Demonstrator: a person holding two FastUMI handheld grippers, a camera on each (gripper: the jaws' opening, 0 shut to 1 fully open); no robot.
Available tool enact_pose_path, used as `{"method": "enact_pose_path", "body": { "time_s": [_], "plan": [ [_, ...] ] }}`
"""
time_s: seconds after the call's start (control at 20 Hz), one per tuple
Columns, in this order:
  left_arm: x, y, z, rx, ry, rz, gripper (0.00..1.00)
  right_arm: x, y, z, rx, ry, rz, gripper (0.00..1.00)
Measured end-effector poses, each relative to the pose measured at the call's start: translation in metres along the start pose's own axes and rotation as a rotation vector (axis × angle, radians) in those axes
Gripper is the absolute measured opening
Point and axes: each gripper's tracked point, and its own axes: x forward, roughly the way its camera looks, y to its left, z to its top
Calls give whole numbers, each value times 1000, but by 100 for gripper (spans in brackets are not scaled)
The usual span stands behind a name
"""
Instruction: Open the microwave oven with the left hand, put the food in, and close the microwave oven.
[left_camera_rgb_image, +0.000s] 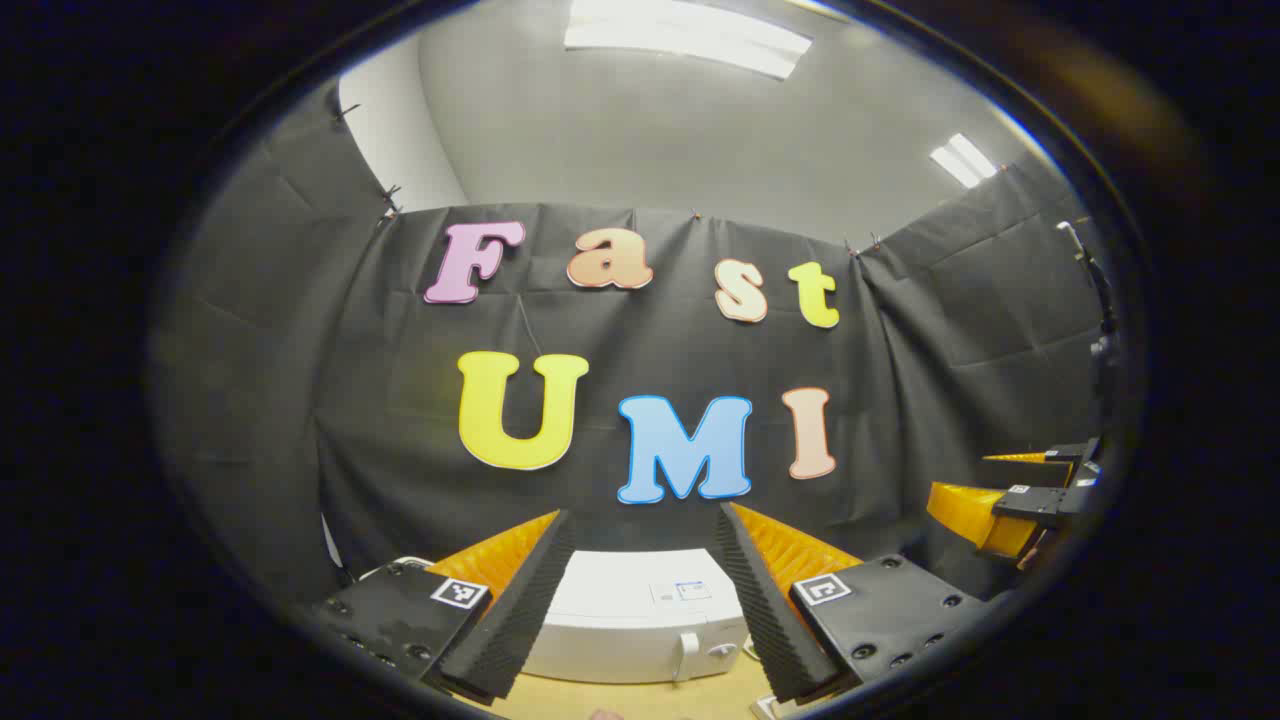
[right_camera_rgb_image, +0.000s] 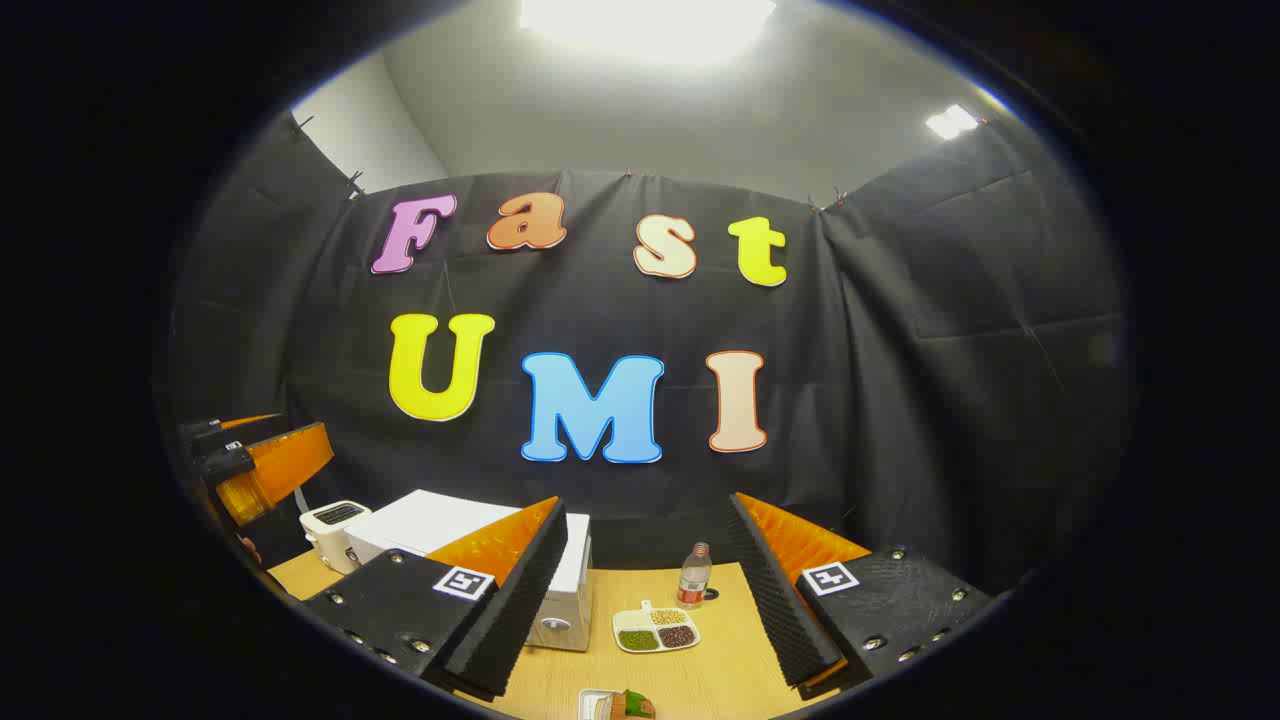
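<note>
1. Microwave oven sitting on the wooden table, framed between the fingers of the left gripper in the left gripper view, farther off and below, untouched.
2. Same microwave oven appearing in the right gripper view at the left, partly hidden behind the left finger of the right gripper; white toaster standing just beside it, farther left.
3. Left gripper hovering with fingers wide apart, holding nothing, touching nothing; seen again in the right gripper view as orange and black parts at the far left edge.
4. Right gripper likewise hovering with fingers wide apart, gripping nothing; showing in the left gripper view at the right edge.
5. Microwave oven looking white and boxy, door closed, with a handle and a round knob on the front.
6. Food: divided white tray with green, tan and dark portions lying on the table between the right gripper's fingers, right of the microwave oven; bottle standing just behind it; green and orange item lying at the near edge, too cropped to identify.
</note>
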Motion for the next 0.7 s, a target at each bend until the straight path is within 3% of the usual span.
{"method": "enact_pose_path", "body": {
  "time_s": [0.25, 0.7],
  "plan": [
    [5, -4, 7, 26, -17, 35, 95, 13, -7, -3, 14, -6, 17, 96],
    [14, -38, -2, 31, -50, -25, 97, 32, -13, -14, 22, 13, 48, 96]
  ]
}}
